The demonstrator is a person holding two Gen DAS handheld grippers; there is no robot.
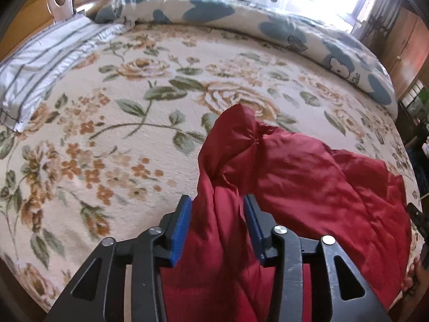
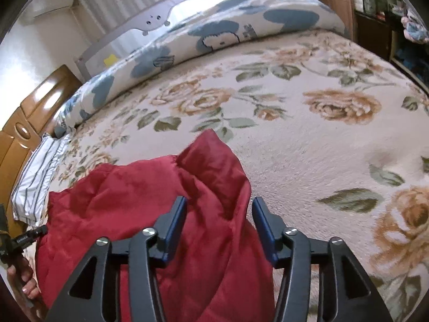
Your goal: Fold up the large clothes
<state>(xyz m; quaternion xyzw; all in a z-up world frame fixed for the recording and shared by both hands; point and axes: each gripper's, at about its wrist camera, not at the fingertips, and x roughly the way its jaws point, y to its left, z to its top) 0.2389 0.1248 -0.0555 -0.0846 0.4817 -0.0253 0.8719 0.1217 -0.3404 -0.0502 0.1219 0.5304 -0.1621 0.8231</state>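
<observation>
While the red garment [image 1: 295, 171] lies crumpled on the flowered bed cover [image 1: 112, 139], near the bed's edge by me, I hold my left tongs [image 1: 217, 201] and right tongs [image 2: 219, 204] parted over it, a fold of cloth between each pair, pads not pressing it

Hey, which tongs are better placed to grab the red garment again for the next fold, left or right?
Probably the left. In its view, the left tongs sit open with a raised ridge of the red garment filling the gap between the pads. The right tongs straddle the garment's edge, with bare floral blanket beside one pad.
</observation>
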